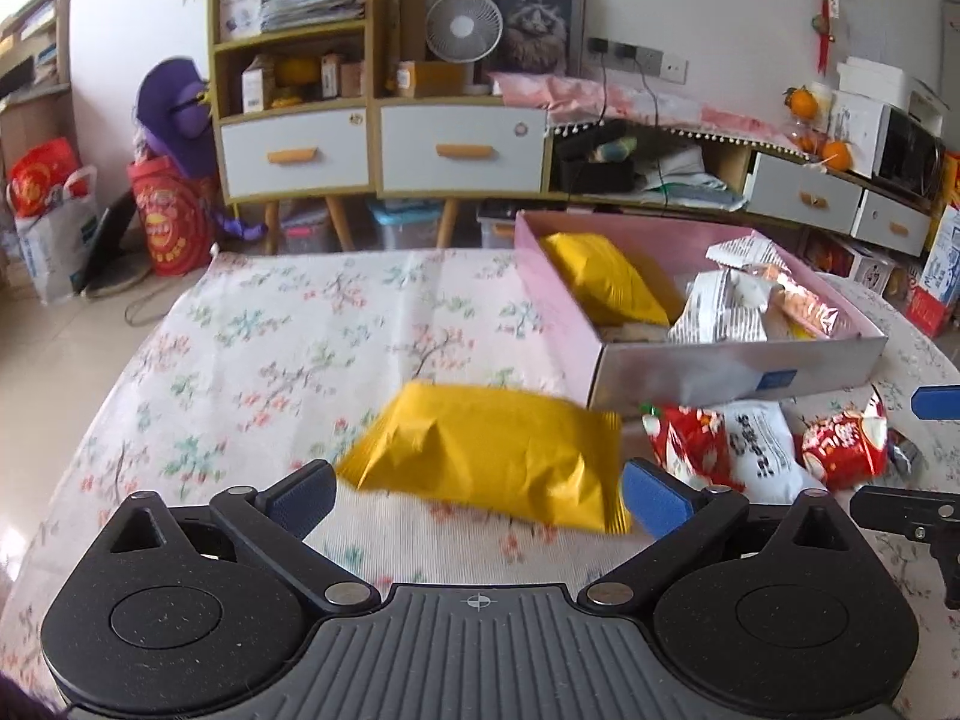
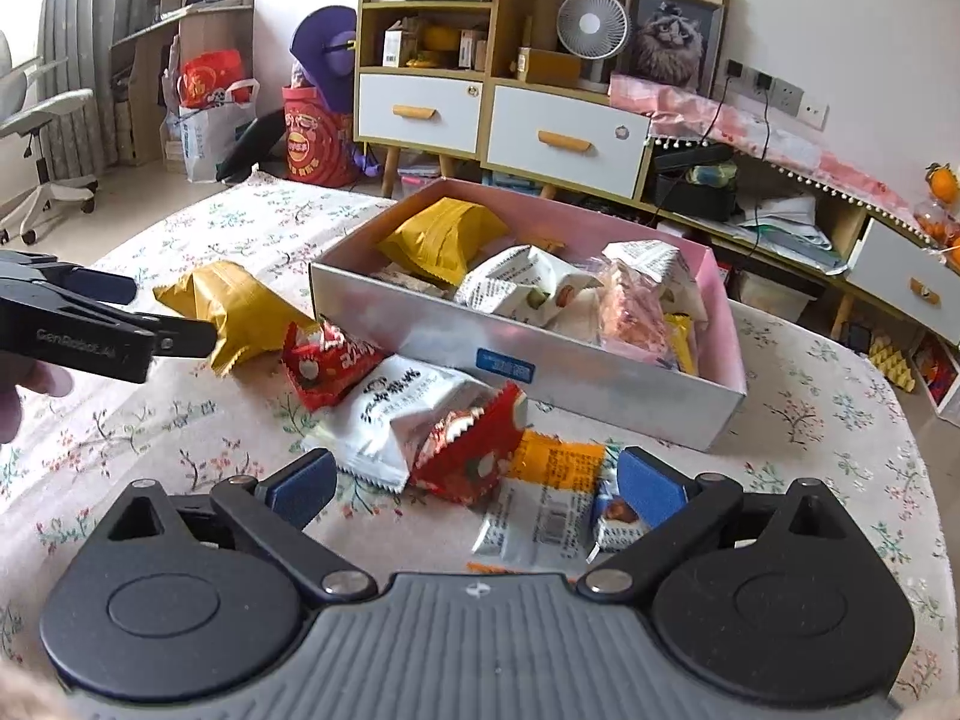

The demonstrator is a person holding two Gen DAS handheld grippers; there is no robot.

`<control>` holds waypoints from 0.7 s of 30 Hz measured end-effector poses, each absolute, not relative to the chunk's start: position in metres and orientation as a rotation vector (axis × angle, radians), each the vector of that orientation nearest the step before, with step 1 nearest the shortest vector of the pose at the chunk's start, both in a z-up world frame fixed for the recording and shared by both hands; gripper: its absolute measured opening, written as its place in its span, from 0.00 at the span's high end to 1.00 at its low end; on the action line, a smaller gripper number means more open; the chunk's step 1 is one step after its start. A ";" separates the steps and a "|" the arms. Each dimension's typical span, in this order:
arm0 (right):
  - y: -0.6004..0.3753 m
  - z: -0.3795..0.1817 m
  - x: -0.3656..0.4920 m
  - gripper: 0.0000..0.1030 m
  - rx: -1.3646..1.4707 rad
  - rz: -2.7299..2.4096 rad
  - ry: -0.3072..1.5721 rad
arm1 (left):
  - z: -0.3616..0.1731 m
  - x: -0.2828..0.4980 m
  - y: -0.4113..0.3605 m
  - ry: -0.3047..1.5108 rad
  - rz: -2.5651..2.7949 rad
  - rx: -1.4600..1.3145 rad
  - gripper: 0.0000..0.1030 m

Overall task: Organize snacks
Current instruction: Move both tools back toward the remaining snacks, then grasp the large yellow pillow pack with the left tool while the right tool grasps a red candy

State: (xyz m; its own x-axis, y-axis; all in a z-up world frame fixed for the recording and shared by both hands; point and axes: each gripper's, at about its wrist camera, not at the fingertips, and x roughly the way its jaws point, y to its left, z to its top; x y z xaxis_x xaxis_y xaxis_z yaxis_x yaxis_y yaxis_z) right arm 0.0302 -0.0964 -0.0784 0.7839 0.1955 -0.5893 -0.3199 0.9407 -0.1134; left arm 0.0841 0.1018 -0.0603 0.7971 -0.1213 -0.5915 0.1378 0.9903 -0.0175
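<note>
Snacks are split between two places: several packets already lie in the pink box (image 2: 729,324), the rest sit loose on the flowered bench (image 1: 270,330) just in front of it. We have the left tongs (image 1: 477,495) spread wide, gripping nothing, with the yellow packet (image 1: 492,450) lying between the blue pads (image 1: 654,504) but not yet pinched. The right tongs (image 2: 474,489) are likewise released, hovering over a red packet (image 2: 474,450), a white packet (image 2: 408,414) and an orange-and-white wrapper (image 2: 552,498). Step in hand, as we judge it: close on the yellow packet. It looks puffy and slippery, so we would pinch across the body or a crimped end, firmly but without crushing, then lift well clear. The near wall of the box is the edge to clear; its left part, beside the yellow packet already inside (image 1: 606,279), shows the most free room. The bench to the left is bare, giving swing space, while the right tongs sit near enough to crowd a direct path.
</note>
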 end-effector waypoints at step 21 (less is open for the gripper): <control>-0.107 -0.085 0.051 0.39 -0.098 0.301 0.662 | -0.081 0.117 0.090 0.639 -0.131 0.054 0.00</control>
